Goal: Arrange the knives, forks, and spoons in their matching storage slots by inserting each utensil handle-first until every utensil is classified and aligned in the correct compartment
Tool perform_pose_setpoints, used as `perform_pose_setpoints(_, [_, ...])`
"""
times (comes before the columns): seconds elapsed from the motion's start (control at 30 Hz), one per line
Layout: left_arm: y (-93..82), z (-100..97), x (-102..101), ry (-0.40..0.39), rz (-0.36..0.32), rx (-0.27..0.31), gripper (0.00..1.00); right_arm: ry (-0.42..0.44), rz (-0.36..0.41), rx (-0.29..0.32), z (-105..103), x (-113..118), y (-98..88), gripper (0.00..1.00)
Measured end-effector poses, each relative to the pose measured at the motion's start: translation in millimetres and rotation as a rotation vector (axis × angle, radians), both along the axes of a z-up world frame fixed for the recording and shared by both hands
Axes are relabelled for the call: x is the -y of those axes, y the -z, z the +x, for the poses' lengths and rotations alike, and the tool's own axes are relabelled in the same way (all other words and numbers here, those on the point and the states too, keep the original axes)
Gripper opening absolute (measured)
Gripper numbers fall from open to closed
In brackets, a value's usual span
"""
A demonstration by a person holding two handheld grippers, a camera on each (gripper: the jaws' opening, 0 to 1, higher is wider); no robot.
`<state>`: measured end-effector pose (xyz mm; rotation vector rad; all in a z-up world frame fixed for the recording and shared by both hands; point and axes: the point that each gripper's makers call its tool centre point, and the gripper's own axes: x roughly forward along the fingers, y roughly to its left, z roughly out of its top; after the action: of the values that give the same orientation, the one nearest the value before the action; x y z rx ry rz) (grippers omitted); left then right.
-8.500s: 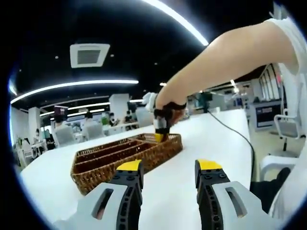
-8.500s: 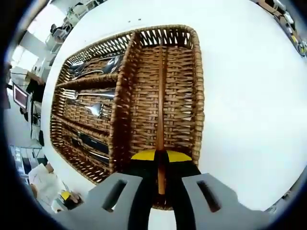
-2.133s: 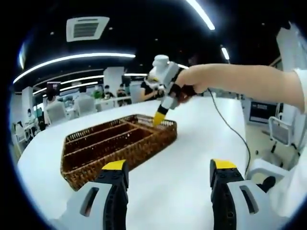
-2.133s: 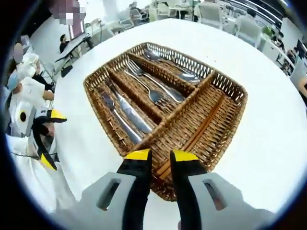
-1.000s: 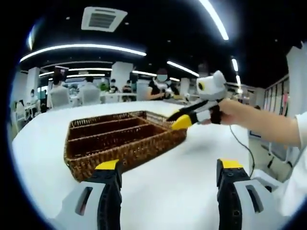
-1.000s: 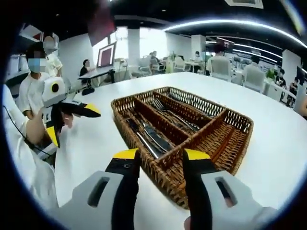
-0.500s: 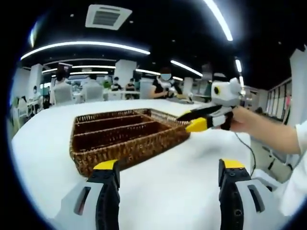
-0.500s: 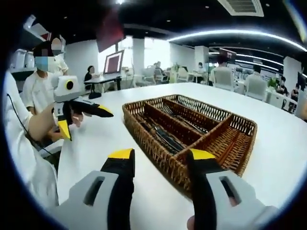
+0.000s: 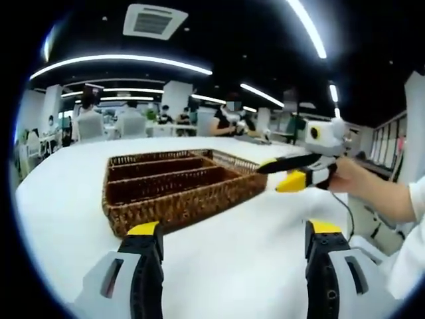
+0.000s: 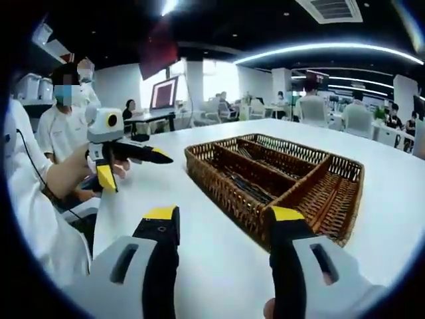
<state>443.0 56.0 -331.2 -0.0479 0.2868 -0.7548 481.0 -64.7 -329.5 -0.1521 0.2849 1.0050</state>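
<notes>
Right gripper view: both grippers (image 10: 222, 216) (image 9: 232, 232) wide open, nothing held; basket (image 10: 279, 176) contents to be checked for alignment.

Wicker tray (image 10: 279, 174) on table (image 10: 186, 219), utensils (image 10: 249, 183) inside.

A broad white desk (image 9: 246, 246) spreads across the lower half of both views. On it lies a brown wicker tray (image 9: 179, 189) with long compartments, left of centre in the left gripper view and right of centre (image 10: 282, 179) in the right gripper view; cutlery (image 10: 247, 185) glints dimly inside.
</notes>
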Motion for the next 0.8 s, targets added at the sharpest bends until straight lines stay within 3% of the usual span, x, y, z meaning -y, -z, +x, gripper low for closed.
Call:
perform_pose_setpoints(0.5, [2.7, 0.1, -7.5, -0.031, 0.020, 0.022, 0.91, 0.017, 0.027, -0.046, -28.7, -12.6, 6.0, 0.67])
perform_pose_setpoints(0.8, [5.5, -2.0, -10.7, -0.041, 0.025, 0.019, 0.92, 0.052, -0.007, -0.064, -37.4, -13.9, 14.8, 0.72])
